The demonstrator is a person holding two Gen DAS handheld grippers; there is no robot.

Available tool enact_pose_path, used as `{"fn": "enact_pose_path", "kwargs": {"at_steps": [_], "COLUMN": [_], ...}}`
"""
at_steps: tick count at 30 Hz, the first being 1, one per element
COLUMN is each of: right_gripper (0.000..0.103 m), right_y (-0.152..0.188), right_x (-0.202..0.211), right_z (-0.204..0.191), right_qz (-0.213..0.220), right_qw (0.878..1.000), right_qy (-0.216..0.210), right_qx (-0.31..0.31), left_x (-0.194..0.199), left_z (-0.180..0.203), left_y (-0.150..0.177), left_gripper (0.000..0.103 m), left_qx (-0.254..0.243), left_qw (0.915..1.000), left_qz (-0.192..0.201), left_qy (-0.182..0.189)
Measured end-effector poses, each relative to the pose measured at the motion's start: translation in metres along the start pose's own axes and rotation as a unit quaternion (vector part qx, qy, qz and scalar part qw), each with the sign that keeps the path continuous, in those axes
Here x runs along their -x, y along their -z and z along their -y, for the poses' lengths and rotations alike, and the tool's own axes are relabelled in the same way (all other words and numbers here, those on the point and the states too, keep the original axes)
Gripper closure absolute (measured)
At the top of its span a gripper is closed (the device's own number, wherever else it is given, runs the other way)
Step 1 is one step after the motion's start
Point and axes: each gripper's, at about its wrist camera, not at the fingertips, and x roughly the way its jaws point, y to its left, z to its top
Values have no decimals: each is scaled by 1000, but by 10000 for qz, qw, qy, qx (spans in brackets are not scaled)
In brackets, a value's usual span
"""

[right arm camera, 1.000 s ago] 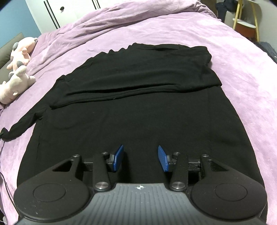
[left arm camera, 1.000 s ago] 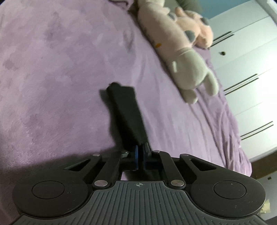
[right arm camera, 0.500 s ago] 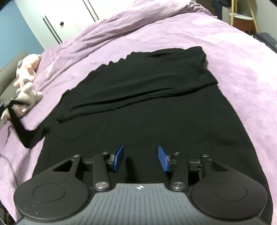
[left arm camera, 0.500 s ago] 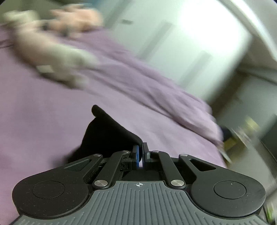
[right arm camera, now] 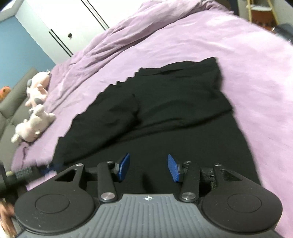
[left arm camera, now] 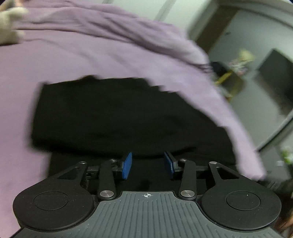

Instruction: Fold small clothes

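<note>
A black long-sleeved garment [right arm camera: 174,113] lies spread on the purple bed cover [right arm camera: 228,42]. Both sleeves lie folded across its upper body, the left one [right arm camera: 113,113] resting over the chest. In the left wrist view the garment [left arm camera: 117,115] fills the middle, blurred. My left gripper [left arm camera: 147,165] is open and empty just above the garment's near part. My right gripper [right arm camera: 148,169] is open and empty above the garment's lower part. The left gripper's tip shows blurred at the right wrist view's left edge [right arm camera: 23,174].
Two plush toys [right arm camera: 34,126] lie on the bed's left side, next to a grey sofa [right arm camera: 11,102]. A white wardrobe [right arm camera: 60,23] stands behind the bed. A chair and dark items [right arm camera: 263,16] stand beyond the bed's far right corner.
My left gripper carried the black sleeve from the bed's left side over onto the garment, then opened and let it go. The right gripper stayed open and shifted slightly.
</note>
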Motion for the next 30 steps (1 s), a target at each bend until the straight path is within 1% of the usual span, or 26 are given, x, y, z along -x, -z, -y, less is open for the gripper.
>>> {"fn": "enact_pose_path", "kwargs": {"at_steps": [1,2,3,4,5,6,9,12,14,15,16,17,18,19,20,22,23,24,25,26,27,29,30], "right_gripper": [55,51,48,46,46,46,46,51,67,73,90,98,98,98,98,98,98,98,98,97,97,96,94], "right_y": [-7,-14,-20,-26,-33,-38,-48,-54,-56,-57,-57,-57,-57,-58,-60,-66,-68,-69,-69,-68,-67,-63,-60], "right_x": [-10,-20,-29,-40,-51,-61,-87,-102,-111,-117,-120,-121,-119,-112,-100,-66,-51,-37,-30,-28,-30,-39,-42], "right_z": [-4,-7,-10,-12,-15,-17,-24,-32,-39,-43,-47,-51,-56,-62,-67,-66,-62,-55,-46,-36,-21,6,15], "right_qz": [-26,-5,-8,-43,-66,-101,-240,-262,-311,-361,-362,-338,-276,-95,175,843,1110,1330,1418,1395,1183,693,553], "right_qw": [9999,9998,9995,9991,9987,9987,9987,9991,9993,9991,9989,9988,9986,9984,9979,9950,9925,9897,9878,9873,9895,9941,9947], "right_qy": [-95,-177,-258,-332,-342,-289,-103,-22,115,225,294,298,298,279,200,-16,19,165,324,481,635,782,831], "right_qx": [-36,-108,-176,-253,-367,-409,-434,-318,-160,-55,52,185,336,489,594,539,506,508,552,585,537,308,260], "left_x": [4,10,14,17,20,21,21,15,11,20,18,17,17,14,12,8,6,5,3,1,-1,-6,-8], "left_z": [-3,-18,-25,-31,-37,-40,-51,-51,-51,-55,-53,-51,-49,-48,-46,-43,-42,-41,-41,-40,-40,-36,-34], "left_y": [5,10,14,17,20,21,22,22,18,20,19,18,18,17,15,12,11,10,9,8,8,8,8], "left_gripper": [56,54,52,50,49,49,48,47,46,46,46,46,46,45,45,45,45,45,44,42,41,39,39], "left_qx": [43,123,199,294,409,496,712,697,664,672,659,661,663,644,610,551,531,525,549,573,583,533,497], "left_qw": [9998,9993,9987,9978,9966,9959,9946,9950,9955,9955,9957,9957,9956,9957,9958,9953,9950,9947,9944,9942,9941,9937,9934], "left_qz": [10,22,47,82,106,114,130,153,139,132,122,116,119,135,151,149,142,139,127,116,114,102,92], "left_qy": [-183,-353,-478,-591,-703,-753,-737,-701,-664,-659,-643,-640,-647,-652,-672,-784,-833,-868,-896,-898,-906,-983,-1031]}}
